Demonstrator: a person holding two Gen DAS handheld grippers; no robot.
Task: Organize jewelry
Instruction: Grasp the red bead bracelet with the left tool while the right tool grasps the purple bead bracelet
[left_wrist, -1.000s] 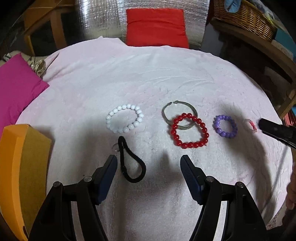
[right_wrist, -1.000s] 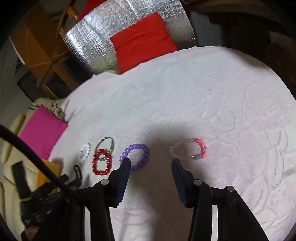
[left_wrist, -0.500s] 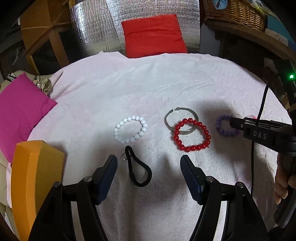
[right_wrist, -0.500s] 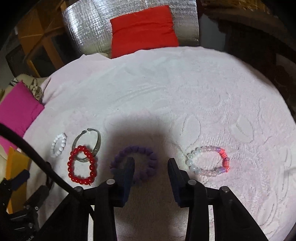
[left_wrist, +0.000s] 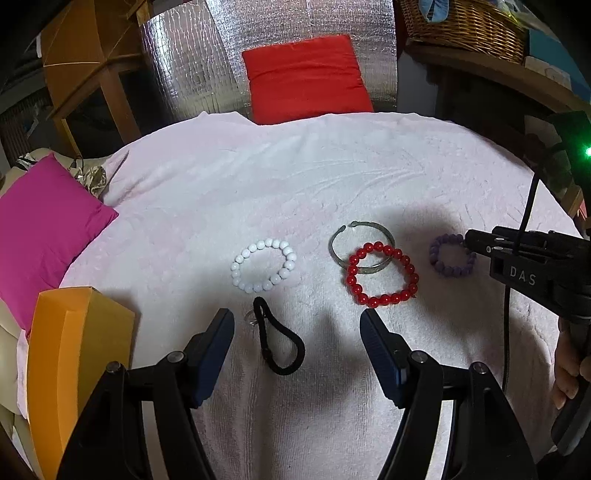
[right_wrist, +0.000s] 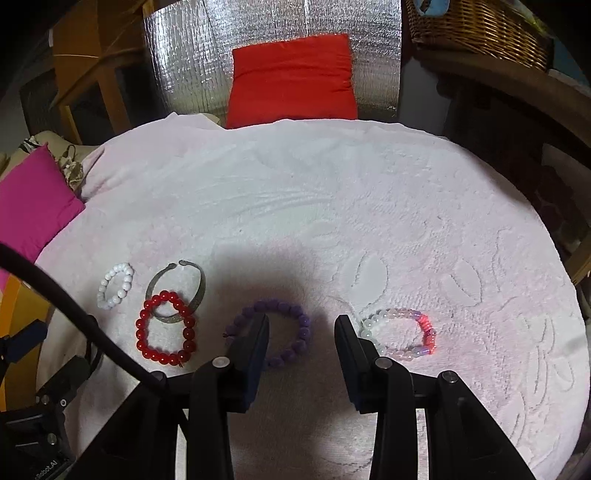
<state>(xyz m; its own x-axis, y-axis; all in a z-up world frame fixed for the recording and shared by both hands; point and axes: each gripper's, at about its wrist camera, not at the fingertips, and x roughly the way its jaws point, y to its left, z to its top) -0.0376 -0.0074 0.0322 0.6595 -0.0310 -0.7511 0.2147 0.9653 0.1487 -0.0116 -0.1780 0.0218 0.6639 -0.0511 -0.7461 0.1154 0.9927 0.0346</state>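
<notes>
white letters "das" on the right gripper (left_wrist: 471, 240) body.

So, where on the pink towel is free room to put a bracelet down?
The pink towel is bare between the bracelet row and the red cushion, also right of the pink-and-clear bracelet. It is crowded at the red bracelet lying over the metal bangle.

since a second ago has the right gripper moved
Yes. In the left wrist view the right gripper has come leftward, from beyond the clear-pink bracelet to the purple bracelet.
</notes>
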